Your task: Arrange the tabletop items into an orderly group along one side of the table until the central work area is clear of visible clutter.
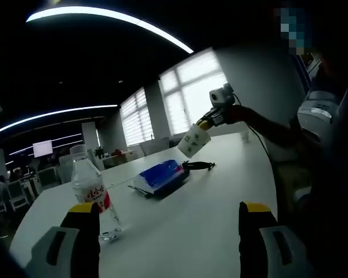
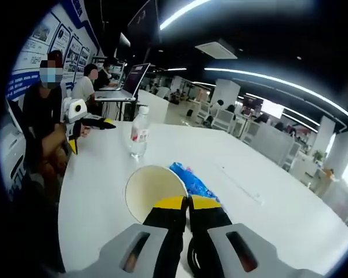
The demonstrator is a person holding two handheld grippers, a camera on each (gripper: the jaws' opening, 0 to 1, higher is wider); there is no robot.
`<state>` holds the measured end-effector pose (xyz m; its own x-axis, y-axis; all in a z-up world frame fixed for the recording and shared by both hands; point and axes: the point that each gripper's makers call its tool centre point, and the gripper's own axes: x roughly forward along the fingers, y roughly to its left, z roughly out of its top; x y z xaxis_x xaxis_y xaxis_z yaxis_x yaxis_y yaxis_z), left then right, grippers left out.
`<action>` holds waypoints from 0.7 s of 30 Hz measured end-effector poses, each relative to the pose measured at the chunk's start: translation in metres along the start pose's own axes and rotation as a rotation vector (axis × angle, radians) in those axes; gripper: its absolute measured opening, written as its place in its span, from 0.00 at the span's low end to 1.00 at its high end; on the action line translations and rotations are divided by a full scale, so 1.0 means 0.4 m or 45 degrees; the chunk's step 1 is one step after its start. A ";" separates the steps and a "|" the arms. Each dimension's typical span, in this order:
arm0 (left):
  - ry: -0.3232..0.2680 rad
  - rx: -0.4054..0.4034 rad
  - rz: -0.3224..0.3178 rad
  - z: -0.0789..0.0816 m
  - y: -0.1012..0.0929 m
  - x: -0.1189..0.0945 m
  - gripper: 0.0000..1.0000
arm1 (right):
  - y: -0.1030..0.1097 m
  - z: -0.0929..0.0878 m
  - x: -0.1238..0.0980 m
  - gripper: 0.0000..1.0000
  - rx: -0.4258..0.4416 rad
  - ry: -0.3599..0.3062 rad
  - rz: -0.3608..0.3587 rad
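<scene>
Jaws of the right gripper point(image 2: 188, 202) are pinched together on the rim of a paper cup point(image 2: 155, 191), lifted above the white table point(image 2: 267, 214); from the left gripper view that cup point(image 1: 194, 141) hangs tilted over a blue packet point(image 1: 161, 175) lying mid-table; a water bottle point(image 1: 93, 194) stands upright just ahead of the left gripper point(image 1: 169, 217), whose jaws are spread wide and hold nothing.
</scene>
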<state>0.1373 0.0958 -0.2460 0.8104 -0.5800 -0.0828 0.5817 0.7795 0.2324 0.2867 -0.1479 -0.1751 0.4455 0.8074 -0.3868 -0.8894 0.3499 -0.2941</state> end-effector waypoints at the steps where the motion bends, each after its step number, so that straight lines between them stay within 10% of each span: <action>1: -0.010 -0.004 -0.005 0.003 -0.003 -0.002 1.00 | 0.001 0.007 0.010 0.00 -0.008 0.010 0.014; 21: 0.009 0.004 0.051 -0.012 0.008 -0.029 0.99 | 0.056 0.098 0.123 0.00 -0.059 0.084 0.242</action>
<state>0.1303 0.1062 -0.2489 0.8335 -0.5467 -0.0802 0.5485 0.8014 0.2384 0.2846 -0.0817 -0.1665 0.2770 0.8235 -0.4952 -0.9532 0.1704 -0.2498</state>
